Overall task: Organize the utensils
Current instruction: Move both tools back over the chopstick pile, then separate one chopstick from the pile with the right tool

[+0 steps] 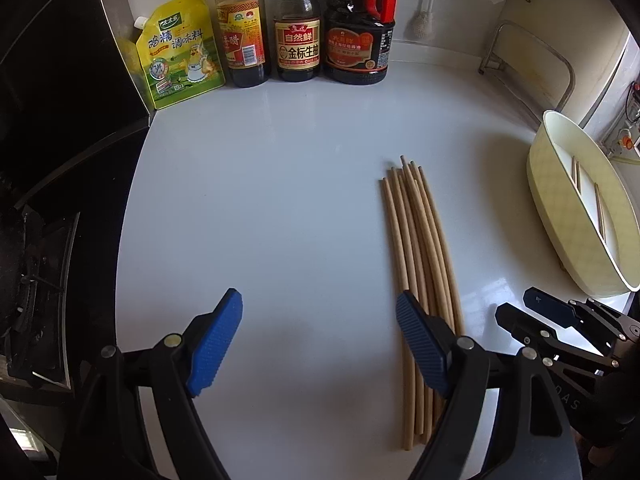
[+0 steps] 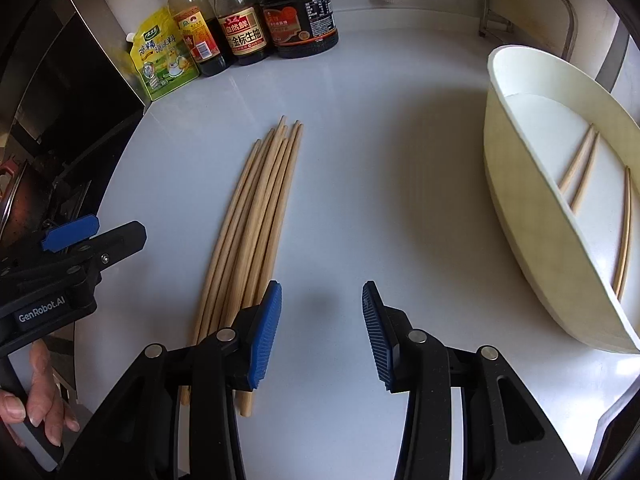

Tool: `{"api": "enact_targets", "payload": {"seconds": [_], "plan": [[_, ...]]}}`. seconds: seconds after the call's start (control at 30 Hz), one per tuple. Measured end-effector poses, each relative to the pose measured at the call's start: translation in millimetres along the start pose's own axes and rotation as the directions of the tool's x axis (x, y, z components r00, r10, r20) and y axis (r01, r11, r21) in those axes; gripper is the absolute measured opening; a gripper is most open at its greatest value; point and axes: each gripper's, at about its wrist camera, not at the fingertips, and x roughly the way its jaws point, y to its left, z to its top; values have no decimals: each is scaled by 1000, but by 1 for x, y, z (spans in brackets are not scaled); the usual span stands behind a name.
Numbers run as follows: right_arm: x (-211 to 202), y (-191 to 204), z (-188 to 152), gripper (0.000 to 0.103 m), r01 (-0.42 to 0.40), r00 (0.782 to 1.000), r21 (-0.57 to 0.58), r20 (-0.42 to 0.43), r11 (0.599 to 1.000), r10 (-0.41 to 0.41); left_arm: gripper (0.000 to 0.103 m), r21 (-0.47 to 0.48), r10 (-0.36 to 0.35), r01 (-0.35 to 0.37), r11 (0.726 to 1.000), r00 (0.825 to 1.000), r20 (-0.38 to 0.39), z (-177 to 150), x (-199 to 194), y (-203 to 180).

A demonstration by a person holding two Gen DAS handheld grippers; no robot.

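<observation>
On the glossy white counter [image 2: 360, 160], left of the cream oval plastic tub [image 2: 532, 240] holding three, lies a bundle of thin, light, stiff wooden chopsticks [image 2: 256, 216], likely rolling, best pinched mid-length; both the left gripper [image 1: 318, 342] and the right gripper [image 2: 322, 332] have jaws apart, empty.

Home kitchen, sauce bottles [image 1: 296, 40], stove [image 1: 36, 280]

- The left black two-finger gripper with blue ribbed pads [image 1: 319, 344] hovers with jaws spread wide, its right finger over the bundle of wooden chopsticks [image 1: 420, 264].
- The right black gripper with blue pads [image 2: 322, 334] hangs open right of that bundle.
- A bare hand [image 2: 36, 404] grips the left handle.
</observation>
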Motion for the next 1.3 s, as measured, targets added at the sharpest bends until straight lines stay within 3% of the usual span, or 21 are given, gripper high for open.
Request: {"api": "enact_targets", "payload": {"seconds": [0.83,1.3], "plan": [[23,37,-5,40,105,994,-103,-28,989,-108,78,-31,-8,7,1000,1000,-18,-9,10,20],[13,-5,-11,38,178,984,-50,-1,983,-179,78,11,-51,52,999,998,-30,-15,25,-12]]}}
